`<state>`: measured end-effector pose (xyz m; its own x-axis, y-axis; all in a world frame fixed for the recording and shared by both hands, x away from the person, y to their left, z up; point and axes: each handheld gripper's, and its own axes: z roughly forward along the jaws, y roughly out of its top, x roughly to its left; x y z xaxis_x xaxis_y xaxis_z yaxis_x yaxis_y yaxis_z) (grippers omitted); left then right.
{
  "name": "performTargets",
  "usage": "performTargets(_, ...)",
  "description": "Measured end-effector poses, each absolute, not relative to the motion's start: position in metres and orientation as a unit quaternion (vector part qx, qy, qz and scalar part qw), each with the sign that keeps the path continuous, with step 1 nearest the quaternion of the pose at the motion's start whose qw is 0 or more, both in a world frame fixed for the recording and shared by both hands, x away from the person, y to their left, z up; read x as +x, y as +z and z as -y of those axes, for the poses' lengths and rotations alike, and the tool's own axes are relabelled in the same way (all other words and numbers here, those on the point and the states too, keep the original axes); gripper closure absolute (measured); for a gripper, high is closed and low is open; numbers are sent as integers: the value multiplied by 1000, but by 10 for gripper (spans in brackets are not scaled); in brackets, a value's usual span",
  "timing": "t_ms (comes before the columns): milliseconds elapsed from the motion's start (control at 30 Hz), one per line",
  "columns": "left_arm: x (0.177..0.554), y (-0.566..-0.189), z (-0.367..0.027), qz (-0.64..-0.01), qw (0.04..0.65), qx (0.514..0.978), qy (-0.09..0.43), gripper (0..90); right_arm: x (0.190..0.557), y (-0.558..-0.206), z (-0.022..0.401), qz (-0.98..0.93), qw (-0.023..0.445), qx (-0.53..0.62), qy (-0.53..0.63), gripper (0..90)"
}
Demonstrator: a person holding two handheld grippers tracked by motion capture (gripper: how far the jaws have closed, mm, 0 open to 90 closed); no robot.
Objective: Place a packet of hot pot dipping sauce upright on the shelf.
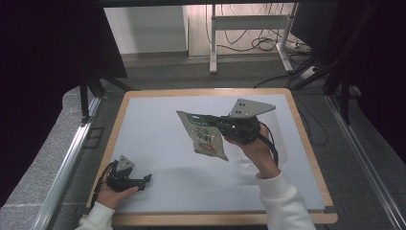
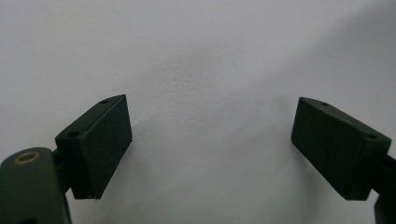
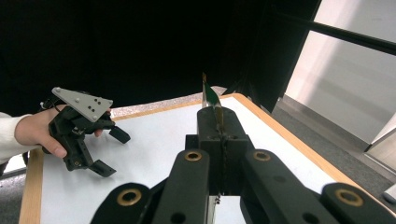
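A green and beige snack bag hangs tilted above the middle of the white table, and my right gripper is shut on its upper right edge. In the right gripper view the jaws are pressed together, with the thin green edge of the bag sticking up between them. My left gripper rests low at the table's front left corner, open, holding nothing. The left gripper view shows its jaws wide apart over bare white surface. The right gripper view also shows the left gripper, open.
The table has a wooden rim. Behind it on the floor stand a white desk frame and loose cables. Dark curtains hang at the left and right. A metal rail runs along the left side.
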<state>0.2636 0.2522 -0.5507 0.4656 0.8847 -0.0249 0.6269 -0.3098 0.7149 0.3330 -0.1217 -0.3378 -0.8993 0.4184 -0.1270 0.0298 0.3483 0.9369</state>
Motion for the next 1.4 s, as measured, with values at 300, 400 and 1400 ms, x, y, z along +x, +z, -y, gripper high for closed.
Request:
performTargets(300,264,-551,-252,-480,336,787,190,122,334,-336,124,-797,178,142,559,897)
performTargets(400,264,-551,-252,-480,336,788,189,122,335,-334,125,-795,179,142,563,897)
performTargets(1400,264,-552,-251,-483,332,787,192,120,356,-331,172,-777,196,189,567,898)
